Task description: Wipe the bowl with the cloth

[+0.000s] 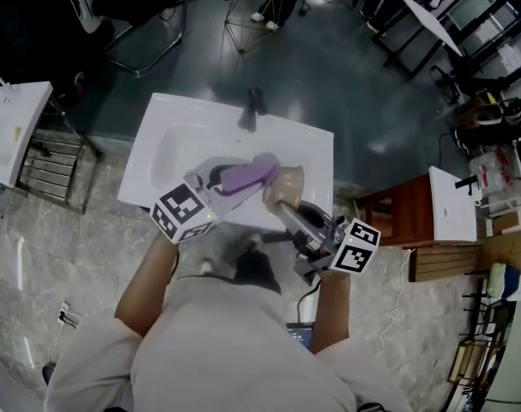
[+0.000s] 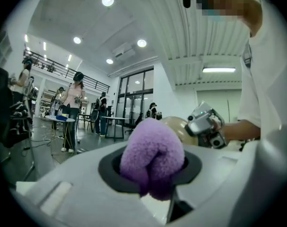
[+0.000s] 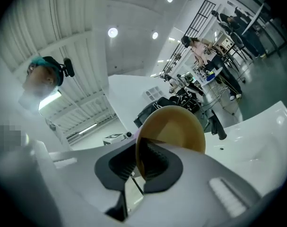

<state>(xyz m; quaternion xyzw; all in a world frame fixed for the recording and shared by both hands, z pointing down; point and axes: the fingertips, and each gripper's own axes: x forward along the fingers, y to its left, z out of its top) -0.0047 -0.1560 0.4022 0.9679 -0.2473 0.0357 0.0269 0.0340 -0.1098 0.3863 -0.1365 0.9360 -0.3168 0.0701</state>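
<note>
The cloth [image 2: 152,160] is a fluffy purple wad, bunched and rounded, clenched between the left gripper's [image 2: 150,174] jaws; the bowl [image 3: 176,126] is smooth, tan and round, its thin rim pinched by the right gripper [image 3: 139,167]; the cloth sits just left of the bowl, over the glossy white sink [image 1: 191,118].

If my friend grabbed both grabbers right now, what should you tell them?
Left gripper: shut on the purple cloth.
Right gripper: shut on the rim of the tan bowl.
Both things are held up over the white sink. The cloth is right beside the bowl, but whether they touch is unclear.
Done: cloth and bowl are picked up.
Left: wipe the bowl. How much is already wiped can't be told.
</note>
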